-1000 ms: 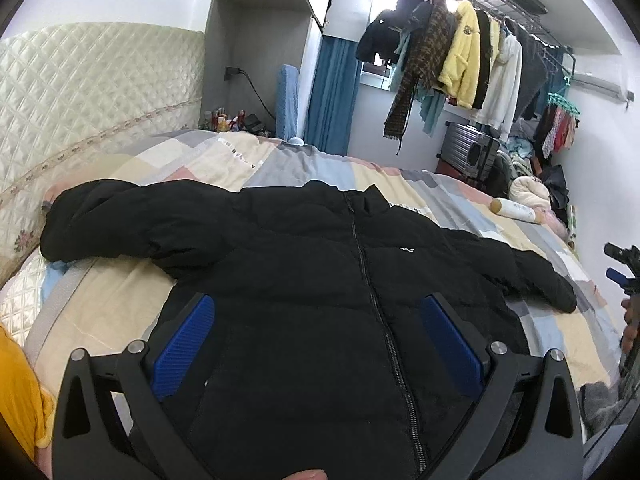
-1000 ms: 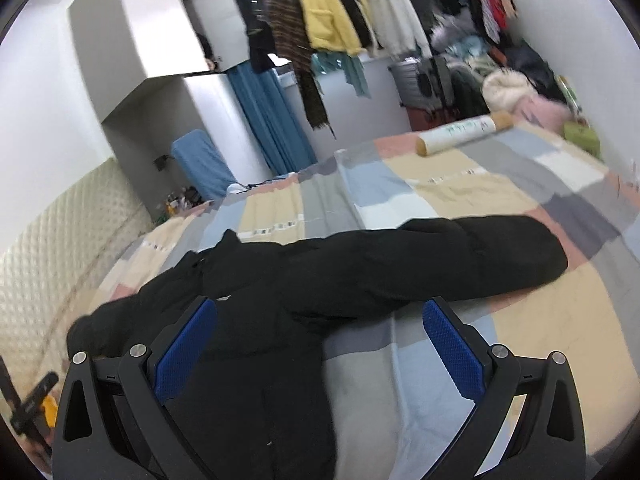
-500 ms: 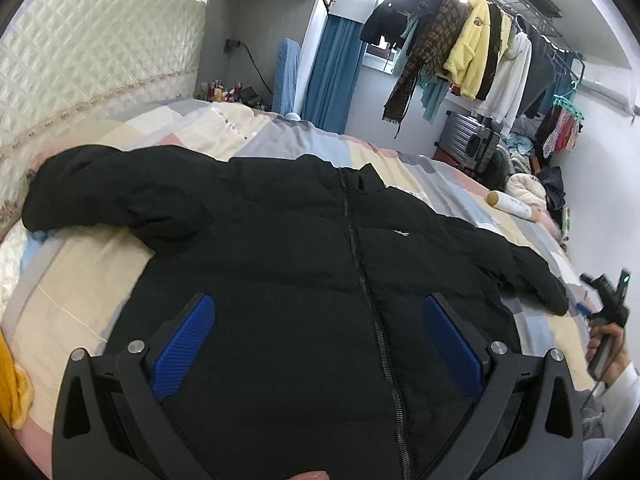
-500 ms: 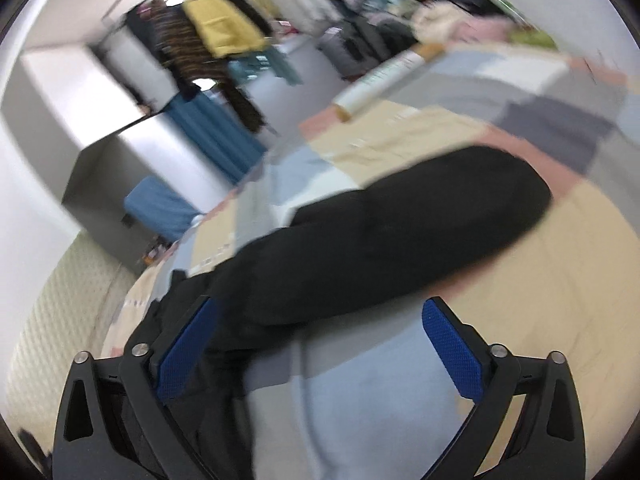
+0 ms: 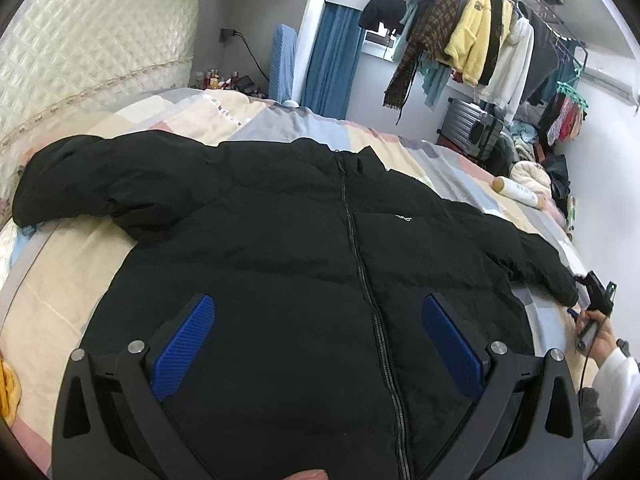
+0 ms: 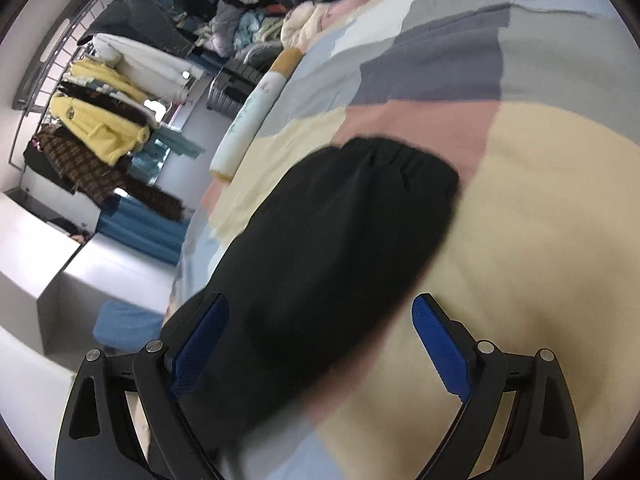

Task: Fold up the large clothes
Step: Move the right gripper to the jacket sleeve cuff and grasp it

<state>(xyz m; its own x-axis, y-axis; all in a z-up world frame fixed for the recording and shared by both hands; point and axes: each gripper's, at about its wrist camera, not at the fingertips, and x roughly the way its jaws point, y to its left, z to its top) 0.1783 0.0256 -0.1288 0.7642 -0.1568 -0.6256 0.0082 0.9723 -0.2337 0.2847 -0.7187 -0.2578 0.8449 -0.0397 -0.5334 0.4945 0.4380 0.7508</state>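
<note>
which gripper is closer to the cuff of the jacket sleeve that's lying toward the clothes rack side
Right. The right gripper is over that sleeve's cuff, jaws closing but not gripping; the left gripper hovers over the jacket body.

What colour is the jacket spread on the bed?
Black, with a small white chest logo; the jacket shows best in the left wrist view.

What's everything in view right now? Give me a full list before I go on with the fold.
puffer jacket: one, black, spread flat on the bed, zipped, sleeves out
sleeve cuff: one, black, ahead of the right gripper
bedspread: one, pastel patchwork, under the jacket
headboard: one, cream quilted, behind the bed
bottle: one, white, lying on the bed's far side
hanging clothes: several, yellow, white, plaid, on a rail
suitcase: one, grey, below the rail
curtain: one, blue, far wall
left gripper: open, over the jacket's hem
right gripper: jaws closing, not yet gripping the sleeve
</note>
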